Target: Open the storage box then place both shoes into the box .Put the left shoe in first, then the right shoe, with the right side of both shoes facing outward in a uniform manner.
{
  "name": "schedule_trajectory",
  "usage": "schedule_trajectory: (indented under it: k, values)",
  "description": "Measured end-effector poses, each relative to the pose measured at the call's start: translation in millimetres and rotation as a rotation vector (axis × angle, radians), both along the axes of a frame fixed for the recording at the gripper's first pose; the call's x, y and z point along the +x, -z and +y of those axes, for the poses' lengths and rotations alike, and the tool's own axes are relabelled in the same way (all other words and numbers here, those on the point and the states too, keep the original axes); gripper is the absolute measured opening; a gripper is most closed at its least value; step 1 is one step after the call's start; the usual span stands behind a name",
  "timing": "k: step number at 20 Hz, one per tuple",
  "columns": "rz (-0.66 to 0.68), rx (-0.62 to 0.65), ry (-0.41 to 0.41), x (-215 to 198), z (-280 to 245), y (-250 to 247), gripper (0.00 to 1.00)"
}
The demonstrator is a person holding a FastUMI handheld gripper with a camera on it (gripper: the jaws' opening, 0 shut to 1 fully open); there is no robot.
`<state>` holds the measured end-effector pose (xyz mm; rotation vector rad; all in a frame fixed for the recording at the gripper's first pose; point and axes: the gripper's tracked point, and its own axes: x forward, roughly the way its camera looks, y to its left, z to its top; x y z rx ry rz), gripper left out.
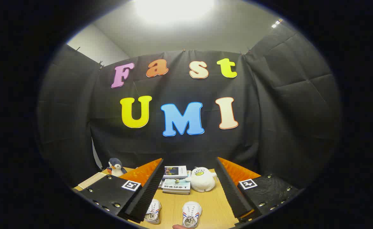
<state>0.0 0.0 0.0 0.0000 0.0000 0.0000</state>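
Note:
Two small white shoes with red and blue side stripes lie on the wooden table, toes pointing toward the far wall. One shoe [153,211] lies partly behind my left finger [145,194]. The other shoe [192,214] lies in the gap between the fingers. My gripper [189,190] is held above the table, open wide, with nothing between its black foam pads. The right finger [231,190] stands clear of both shoes. I see no storage box.
A stack of books [176,179] lies at the far side of the table [212,203]. A white plush toy [203,179] sits beside the books on the right. A penguin plush [116,167] stands at the far left corner. A fingertip [181,226] shows just below the shoes.

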Motion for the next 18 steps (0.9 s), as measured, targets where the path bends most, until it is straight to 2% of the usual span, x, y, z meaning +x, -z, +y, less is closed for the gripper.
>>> schedule_trajectory:
  k: [18]
  values:
    - [0.011,-0.038,-0.059,26,13,8,0.97]
